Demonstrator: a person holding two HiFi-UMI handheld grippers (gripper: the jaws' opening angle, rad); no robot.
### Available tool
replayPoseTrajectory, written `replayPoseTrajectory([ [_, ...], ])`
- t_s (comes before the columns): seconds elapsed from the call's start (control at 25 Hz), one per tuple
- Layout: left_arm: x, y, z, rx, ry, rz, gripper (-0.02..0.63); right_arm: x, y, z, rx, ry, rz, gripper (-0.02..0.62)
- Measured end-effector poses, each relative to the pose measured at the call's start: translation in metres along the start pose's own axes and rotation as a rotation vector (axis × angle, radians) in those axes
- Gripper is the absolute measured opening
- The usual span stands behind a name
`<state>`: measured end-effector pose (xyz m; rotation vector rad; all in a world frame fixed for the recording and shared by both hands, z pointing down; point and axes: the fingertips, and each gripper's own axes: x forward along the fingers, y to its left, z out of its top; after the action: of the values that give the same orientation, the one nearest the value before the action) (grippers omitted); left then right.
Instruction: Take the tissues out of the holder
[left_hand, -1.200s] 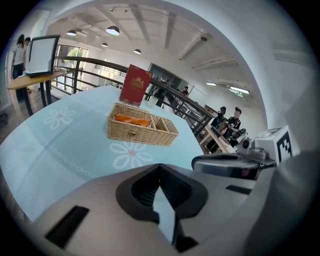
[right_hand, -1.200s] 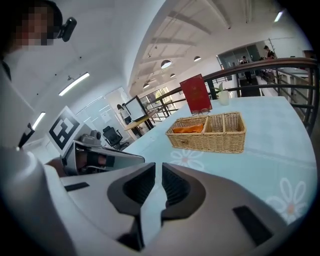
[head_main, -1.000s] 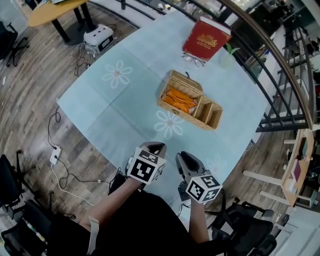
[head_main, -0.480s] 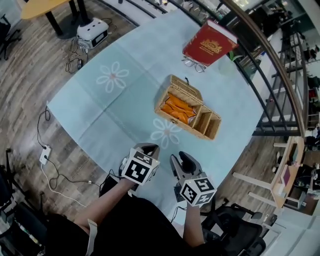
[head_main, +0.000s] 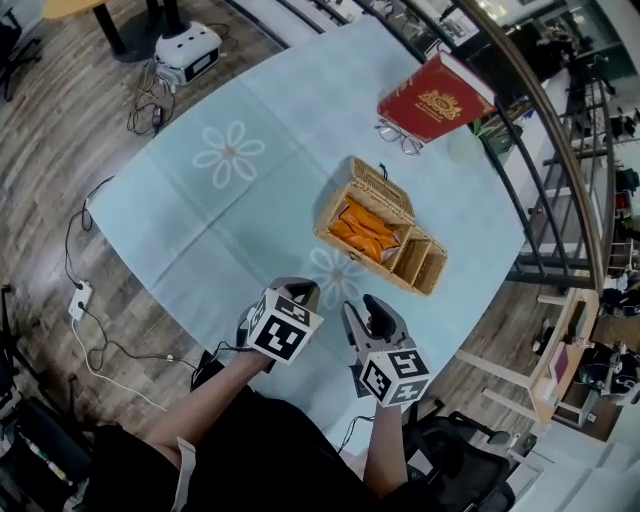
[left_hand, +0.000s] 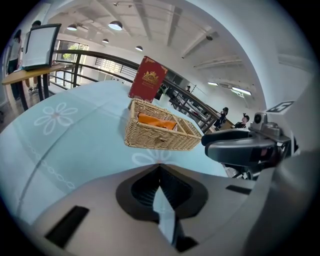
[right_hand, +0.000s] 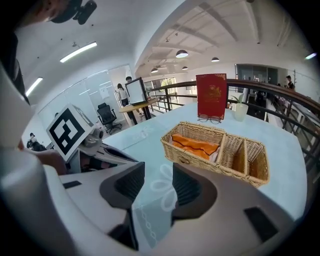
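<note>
Across the round table (head_main: 225, 225) with its pale blue flowered cloth, the wicker holder (right_hand: 199, 157) sits near the middle, well apart from both grippers, which hover at the near edge; behind it a red book (head_main: 435, 98) stands upright with a pair of glasses (head_main: 400, 138) at its foot. The holder's lid (head_main: 380, 186) is tipped back and open, so the way in is from above; the orange tissues (head_main: 362, 228) lie in the largest compartment, the one beside the lid, while the two narrow compartments look empty.

The right gripper (right_hand: 157, 186) has its jaws apart and opening, with only cloth showing between them; the left gripper (left_hand: 159, 169) has its jaws drawn together on nothing.

The step in hand appears to be the reach. It would go best if the right gripper travels out over the large compartment and comes down steeply, jaws spread across the pack's narrow side, clear of the lid and the divider; the pinch should take the pack itself, not the wicker. The holder looks light (it may lift or slide with the pack), so the left gripper pressing on a side wall would likely help.
</note>
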<state>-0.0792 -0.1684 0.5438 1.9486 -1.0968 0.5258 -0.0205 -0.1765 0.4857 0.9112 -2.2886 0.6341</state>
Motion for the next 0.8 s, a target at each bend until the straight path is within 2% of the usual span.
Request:
replayPoseTrajectory([
  [0.16, 0.003, 0.014, 0.005, -0.009, -0.004, 0.017, 0.006, 0.006, -0.005, 0.021, 0.168, -0.062, 0.088, 0.179],
  [0.2, 0.004, 0.018, 0.006, -0.012, -0.004, 0.023, 0.006, 0.008, -0.008, 0.025, 0.179, -0.066, 0.09, 0.181],
  [0.36, 0.005, 0.03, 0.009, -0.019, -0.005, 0.038, 0.006, 0.019, -0.021, 0.028, 0.097, -0.031, 0.047, 0.19],
  [0.8, 0.019, 0.037, 0.011, -0.044, -0.011, 0.014, 0.006, 0.048, -0.051, 0.056, -0.037, 0.017, 0.022, 0.211],
])
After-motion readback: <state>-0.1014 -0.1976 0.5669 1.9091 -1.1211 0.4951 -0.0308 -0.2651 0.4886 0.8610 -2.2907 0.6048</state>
